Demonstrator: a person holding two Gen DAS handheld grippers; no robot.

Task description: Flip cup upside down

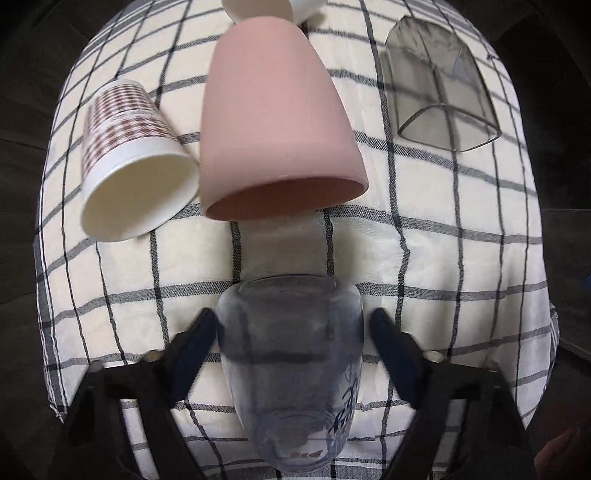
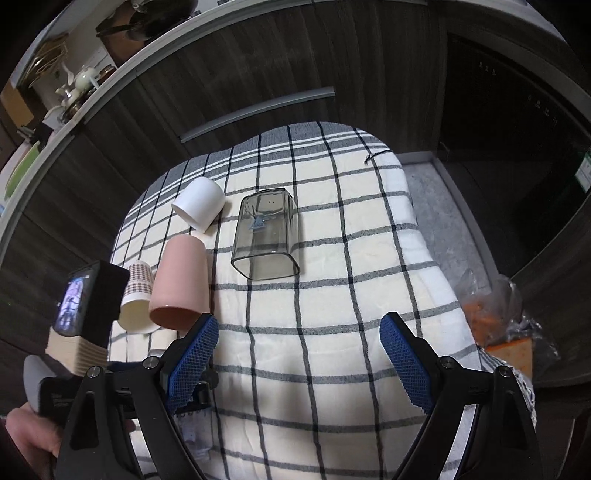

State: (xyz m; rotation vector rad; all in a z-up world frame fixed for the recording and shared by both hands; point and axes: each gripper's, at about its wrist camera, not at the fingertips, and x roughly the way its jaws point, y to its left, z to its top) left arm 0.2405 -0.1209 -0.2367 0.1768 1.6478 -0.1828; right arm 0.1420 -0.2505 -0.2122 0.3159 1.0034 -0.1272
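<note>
In the left wrist view a clear glass cup (image 1: 291, 365) lies between the fingers of my left gripper (image 1: 293, 328), base pointing away. The fingertips (image 1: 201, 332) stand close at both sides of the glass; contact is unclear. Beyond it lie a pink cup (image 1: 273, 122), a checked paper cup (image 1: 129, 155), a smoky square tumbler (image 1: 439, 88) and a white cup (image 1: 258, 9), all on their sides. My right gripper (image 2: 299, 339) is open and empty above the checked cloth (image 2: 332, 295). The right wrist view shows the pink cup (image 2: 181, 284), paper cup (image 2: 136, 299), tumbler (image 2: 266, 236) and white cup (image 2: 199, 206).
The left gripper's body with its camera screen (image 2: 77, 306) sits at the left in the right wrist view. Dark wood cabinets (image 2: 258, 74) stand behind the table. A plastic bag with orange contents (image 2: 506, 317) lies off the table's right edge.
</note>
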